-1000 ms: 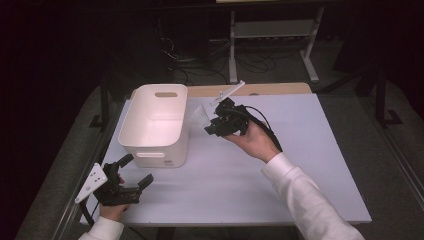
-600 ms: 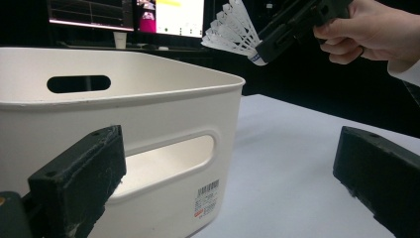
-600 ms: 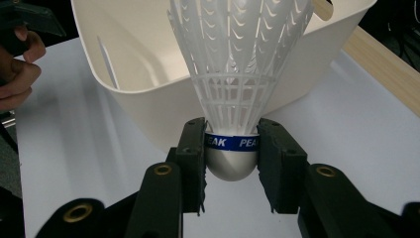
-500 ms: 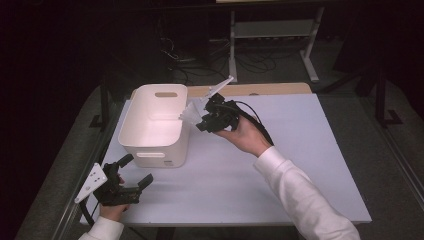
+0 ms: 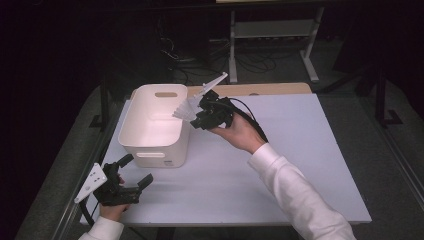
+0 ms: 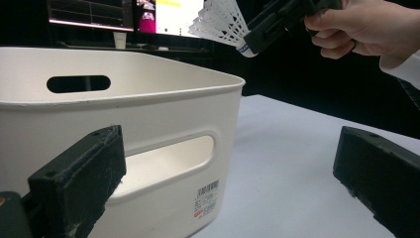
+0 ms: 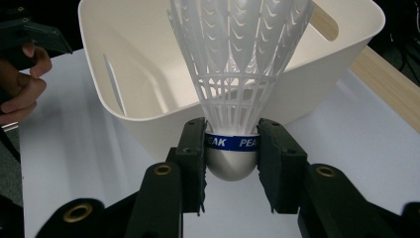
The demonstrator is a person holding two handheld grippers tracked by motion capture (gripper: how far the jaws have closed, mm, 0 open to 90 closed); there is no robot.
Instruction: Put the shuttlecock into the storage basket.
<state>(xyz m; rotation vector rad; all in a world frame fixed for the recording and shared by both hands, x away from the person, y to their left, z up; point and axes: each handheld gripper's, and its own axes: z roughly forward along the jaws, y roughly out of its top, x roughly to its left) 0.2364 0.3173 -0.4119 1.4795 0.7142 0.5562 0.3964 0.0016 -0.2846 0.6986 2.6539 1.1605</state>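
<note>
A white plastic shuttlecock (image 7: pixel 233 89) with a blue band is clamped by its cork base between the jaws of my right gripper (image 7: pixel 232 148). In the high view that right gripper (image 5: pixel 196 116) hangs above the right rim of the white bin (image 5: pixel 131 136), with the shuttlecock (image 5: pixel 186 108) skirt pointing over the bin's opening. The left gripper view shows the shuttlecock (image 6: pixel 223 22) high above the bin (image 6: pixel 148 99). My left gripper (image 5: pixel 136 172) rests open near the table's front left corner, in front of the bin, with nothing between its jaws.
The bin (image 7: pixel 124 59) looks empty inside. The white tabletop (image 5: pixel 280 165) stretches to the right of the bin, and a wooden strip (image 5: pixel 270 89) runs along its far edge. Dark floor, cables and a metal stand lie beyond.
My right gripper has carried the shuttlecock leftward, from over the table to above the bin's right rim. The left gripper has stayed put.
</note>
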